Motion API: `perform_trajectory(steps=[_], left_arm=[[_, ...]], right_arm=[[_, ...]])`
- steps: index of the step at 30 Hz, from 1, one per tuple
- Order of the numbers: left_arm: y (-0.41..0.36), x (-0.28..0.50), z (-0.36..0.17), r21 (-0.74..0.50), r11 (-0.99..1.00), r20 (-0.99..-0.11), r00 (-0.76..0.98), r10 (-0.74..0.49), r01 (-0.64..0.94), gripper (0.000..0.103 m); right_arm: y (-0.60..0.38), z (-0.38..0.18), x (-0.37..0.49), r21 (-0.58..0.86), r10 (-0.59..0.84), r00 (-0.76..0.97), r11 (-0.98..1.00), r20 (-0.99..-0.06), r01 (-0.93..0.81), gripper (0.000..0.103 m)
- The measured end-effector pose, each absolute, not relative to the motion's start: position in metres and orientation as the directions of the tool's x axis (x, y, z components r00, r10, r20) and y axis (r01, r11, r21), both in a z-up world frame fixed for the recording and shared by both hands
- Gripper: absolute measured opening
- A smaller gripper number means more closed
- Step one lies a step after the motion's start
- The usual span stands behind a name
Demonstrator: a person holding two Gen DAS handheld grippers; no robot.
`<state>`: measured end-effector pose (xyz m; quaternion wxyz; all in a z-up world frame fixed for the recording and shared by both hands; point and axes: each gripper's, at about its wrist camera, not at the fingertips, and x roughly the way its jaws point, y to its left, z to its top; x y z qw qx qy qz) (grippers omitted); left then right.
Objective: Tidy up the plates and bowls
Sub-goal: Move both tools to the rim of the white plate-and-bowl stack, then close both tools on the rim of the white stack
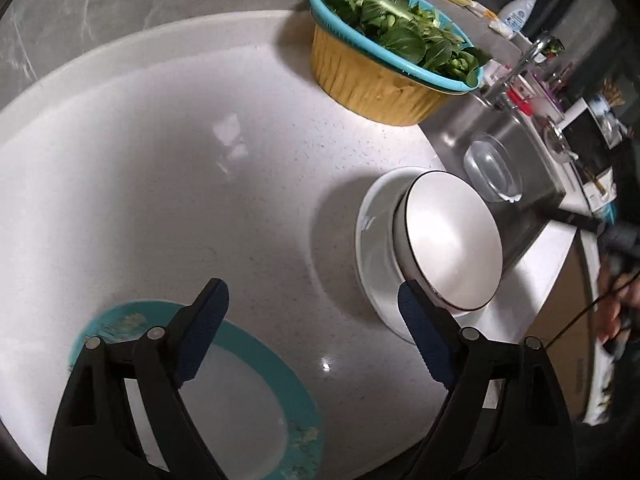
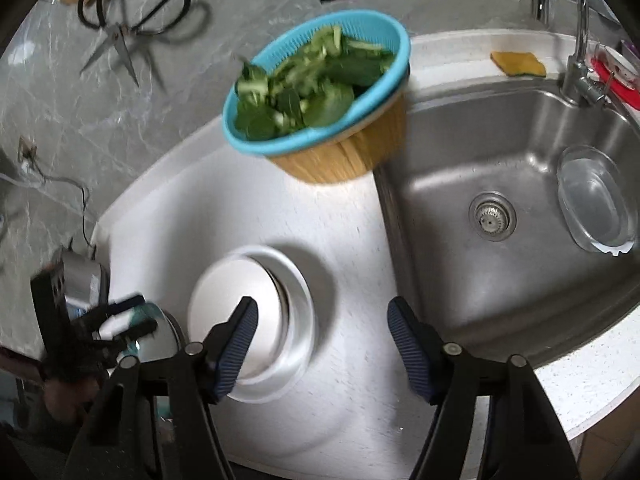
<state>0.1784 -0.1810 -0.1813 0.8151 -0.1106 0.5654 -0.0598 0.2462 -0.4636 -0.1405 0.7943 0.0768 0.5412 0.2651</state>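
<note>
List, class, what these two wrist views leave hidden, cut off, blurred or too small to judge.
1. Teal-rimmed plate: left wrist view, partly behind the left hand-held gripper and cut by the bottom edge.
2. White plate: middle hidden under the upturned bowl.
3. Greens basket: right wrist view, motion-blurred.
4. Bottle labels: left wrist view, too small to read.

Both views are brightly and evenly lit, with soft daylight falling on the white table (image 1: 168,184). A pale glare patch sits near the table's middle in the left wrist view, and the white bowl (image 1: 452,244) throws a soft shadow to its left. The right wrist view is motion-blurred: the basket of greens (image 2: 316,92) and the left claw (image 2: 136,316) smear. Fisheye bending curves the table's edges, and the picture corners go dark.
</note>
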Motion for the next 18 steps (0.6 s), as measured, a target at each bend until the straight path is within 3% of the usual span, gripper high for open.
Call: perform_trajectory(steps=[3, 18], left_arm=[[-0.189, 0.181, -0.189, -0.222, 0.975, -0.920, 0.337, -0.200, -0.029, 0.086], [-0.198, 0.196, -0.227, -0.150, 0.985, -0.954, 0.275, -0.122, -0.082, 0.086]], right_arm=[[-0.460, -0.165, 0.245, 0.413, 0.498, 0.221, 0.845, -0.838, -0.338, 0.044], [-0.437, -0.191, 0.247, 0.413, 0.490, 0.104, 0.815, -0.866, -0.407, 0.044]])
